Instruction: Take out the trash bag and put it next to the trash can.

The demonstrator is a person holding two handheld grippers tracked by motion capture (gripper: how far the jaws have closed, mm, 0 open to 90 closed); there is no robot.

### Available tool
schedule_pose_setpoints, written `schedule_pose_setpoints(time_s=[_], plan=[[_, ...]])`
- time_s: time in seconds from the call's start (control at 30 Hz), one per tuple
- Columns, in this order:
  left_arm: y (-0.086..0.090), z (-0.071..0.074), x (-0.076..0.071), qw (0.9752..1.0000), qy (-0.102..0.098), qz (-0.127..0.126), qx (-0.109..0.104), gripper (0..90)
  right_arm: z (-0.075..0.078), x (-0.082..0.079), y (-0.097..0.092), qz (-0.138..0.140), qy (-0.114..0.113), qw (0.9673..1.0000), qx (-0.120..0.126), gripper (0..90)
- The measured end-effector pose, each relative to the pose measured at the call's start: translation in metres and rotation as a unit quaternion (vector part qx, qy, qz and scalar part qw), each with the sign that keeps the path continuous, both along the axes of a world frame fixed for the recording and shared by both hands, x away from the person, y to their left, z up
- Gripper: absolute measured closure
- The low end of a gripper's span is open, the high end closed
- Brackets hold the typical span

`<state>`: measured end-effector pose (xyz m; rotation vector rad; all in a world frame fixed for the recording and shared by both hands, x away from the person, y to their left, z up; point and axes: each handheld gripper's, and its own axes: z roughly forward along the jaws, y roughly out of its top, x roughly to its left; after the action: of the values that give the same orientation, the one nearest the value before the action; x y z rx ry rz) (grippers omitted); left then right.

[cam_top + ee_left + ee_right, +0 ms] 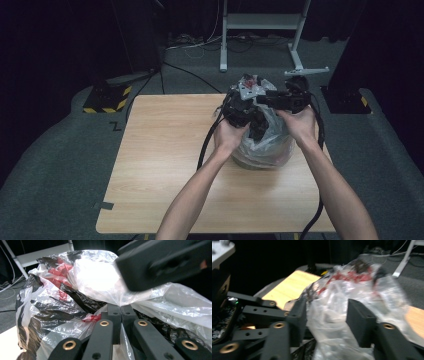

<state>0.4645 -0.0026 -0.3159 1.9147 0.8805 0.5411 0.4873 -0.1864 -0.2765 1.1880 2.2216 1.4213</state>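
- The pale wooden table (165, 165) lies across the middle of the high view, with the person's two forearms coming up from six o'clock.
- The left gripper (239, 112) sits at about one o'clock on the table; in the left gripper view its black jaws are pressed together, pinching a fold of the bag's film (120, 302).
- The clear crinkled plastic bag with black and red contents (265, 145) stands on the table's right half, directly beneath both grippers.
- The right gripper (282, 100) hovers at the bag's twelve o'clock; in the right gripper view its jaws (327, 315) stand spread on either side of a bunch of film, the pads not pressing on it.
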Motion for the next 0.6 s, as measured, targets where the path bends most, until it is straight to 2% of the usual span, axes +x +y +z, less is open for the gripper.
schedule_pose_setpoints(time_s=[0.23,0.4,0.6], plan=[[0.005,0.011,-0.003,0.9998,-0.001,-0.014,-0.015,89.4,0.005,-0.006,-0.026,-0.034,-0.016,0.9992,0.011,36.1],[0.007,0.019,-0.008,0.9995,-0.007,-0.025,-0.017,89.4,0.006,-0.011,-0.046,-0.055,-0.03,0.9978,0.023,35.5],[0.011,0.028,-0.013,0.9989,-0.012,-0.036,-0.028,89.4,-0.004,-0.016,-0.065,-0.073,-0.038,0.9964,0.017,37.8]])
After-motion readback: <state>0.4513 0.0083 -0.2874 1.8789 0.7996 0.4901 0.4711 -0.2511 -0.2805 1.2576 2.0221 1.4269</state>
